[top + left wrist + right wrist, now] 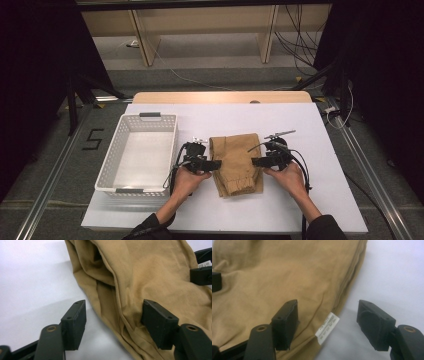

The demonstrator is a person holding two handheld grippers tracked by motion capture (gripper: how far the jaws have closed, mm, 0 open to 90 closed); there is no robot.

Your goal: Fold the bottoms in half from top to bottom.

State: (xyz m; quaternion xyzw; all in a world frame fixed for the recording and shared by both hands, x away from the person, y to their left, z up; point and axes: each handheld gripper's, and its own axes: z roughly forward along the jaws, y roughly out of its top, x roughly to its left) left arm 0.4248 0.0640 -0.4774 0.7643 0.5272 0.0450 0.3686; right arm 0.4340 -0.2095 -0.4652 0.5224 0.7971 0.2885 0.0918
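White table cover (300, 200): folded tan cotton trousers (236, 162) lie mid-table, soft, light, limp; likely best pinched at the layered side edges. White perforated plastic basket (140, 152) stands just left, nothing between. Left gripper (216, 163) and right gripper (256, 161) straddle those edges, jaws wide, unpinched.

High cam overhead, far; gripper cams close, share trousers (236, 163).
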